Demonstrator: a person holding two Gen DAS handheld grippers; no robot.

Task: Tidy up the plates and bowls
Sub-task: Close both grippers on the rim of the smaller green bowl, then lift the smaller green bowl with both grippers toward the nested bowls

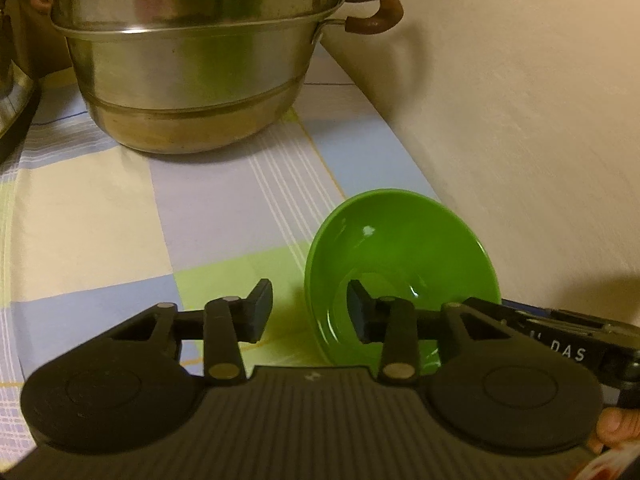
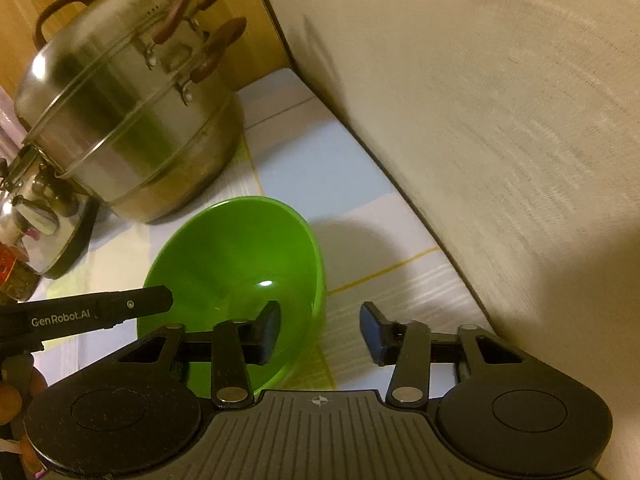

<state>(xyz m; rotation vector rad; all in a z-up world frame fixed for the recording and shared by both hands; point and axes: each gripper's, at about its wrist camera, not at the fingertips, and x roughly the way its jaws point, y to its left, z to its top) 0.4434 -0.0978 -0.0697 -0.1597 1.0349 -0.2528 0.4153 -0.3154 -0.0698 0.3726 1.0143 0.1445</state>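
A glossy green bowl (image 1: 400, 240) (image 2: 232, 248) stands on the checked tablecloth (image 1: 100, 200), close to the wall. My left gripper (image 1: 308, 300) straddles the bowl's left rim, one finger inside the bowl and the other outside over the cloth. My right gripper (image 2: 320, 316) straddles the opposite rim the same way, its left finger inside and its right finger outside. Both stand open; the bowl's wall lies between the pads with a gap on each side. The bowl holds nothing.
A tall stacked steel steamer pot (image 1: 192, 60) (image 2: 128, 120) with brown handles stands just behind the bowl. A pale wall (image 1: 520, 120) (image 2: 480, 120) runs along the right. More steel cookware (image 2: 36, 216) sits at the far left. A hand (image 1: 616, 424) shows at the lower right.
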